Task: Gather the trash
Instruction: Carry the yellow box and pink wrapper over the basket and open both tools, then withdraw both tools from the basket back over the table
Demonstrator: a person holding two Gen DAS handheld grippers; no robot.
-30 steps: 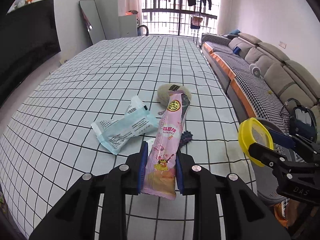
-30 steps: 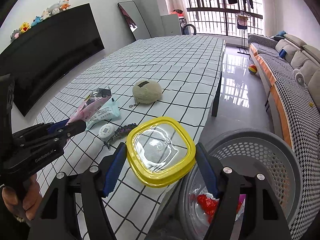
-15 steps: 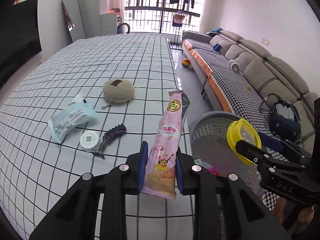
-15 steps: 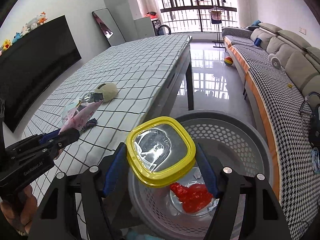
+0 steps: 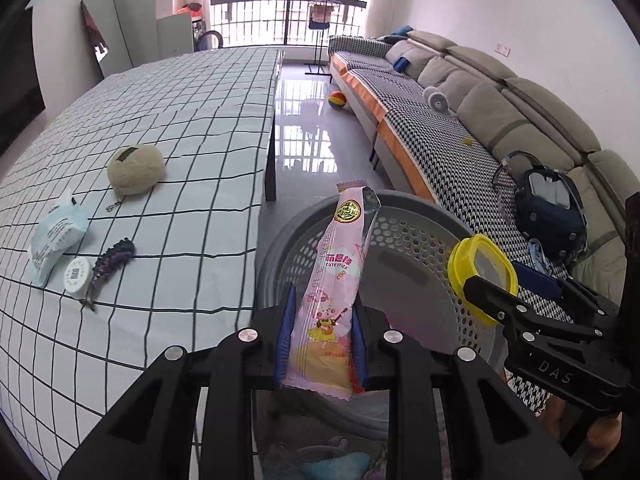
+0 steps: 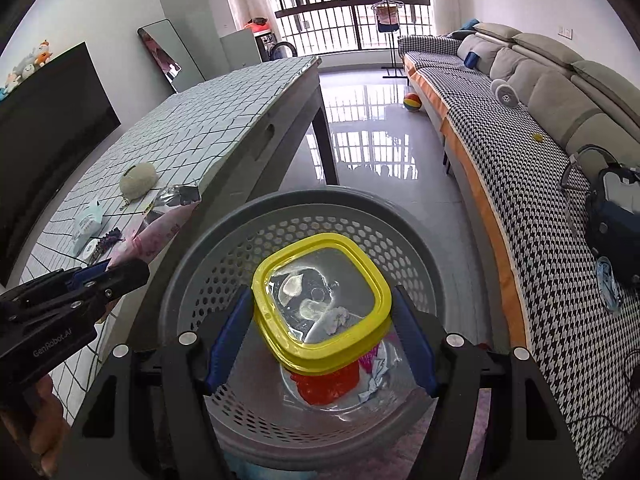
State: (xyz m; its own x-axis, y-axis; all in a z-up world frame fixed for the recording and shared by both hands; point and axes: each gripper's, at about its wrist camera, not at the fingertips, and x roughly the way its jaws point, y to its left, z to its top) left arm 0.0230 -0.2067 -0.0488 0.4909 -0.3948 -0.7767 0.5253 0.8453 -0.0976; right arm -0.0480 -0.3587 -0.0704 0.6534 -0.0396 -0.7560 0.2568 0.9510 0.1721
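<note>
My left gripper (image 5: 320, 312) is shut on a pink snack wrapper (image 5: 336, 276) and holds it upright over the near rim of a grey perforated basket (image 5: 416, 236). My right gripper (image 6: 322, 312) is shut on a clear container with a yellow rim (image 6: 322, 300) and holds it above the middle of the basket (image 6: 224, 248). Red and white trash (image 6: 328, 384) lies on the basket's bottom. The container (image 5: 482, 268) also shows in the left wrist view, and the wrapper (image 6: 160, 232) in the right wrist view.
The checked table (image 5: 180, 128) stands left of the basket, bearing a beige pouch (image 5: 136, 170), a blue packet (image 5: 56, 236), a white round lid (image 5: 77, 280) and a dark purple toy (image 5: 110, 260). A sofa (image 5: 480, 112) with a dark bag (image 5: 552, 216) runs along the right.
Both grippers have swung right, off the table and over the basket, each carrying its item. The right gripper now sits lower and centred above the basket.
</note>
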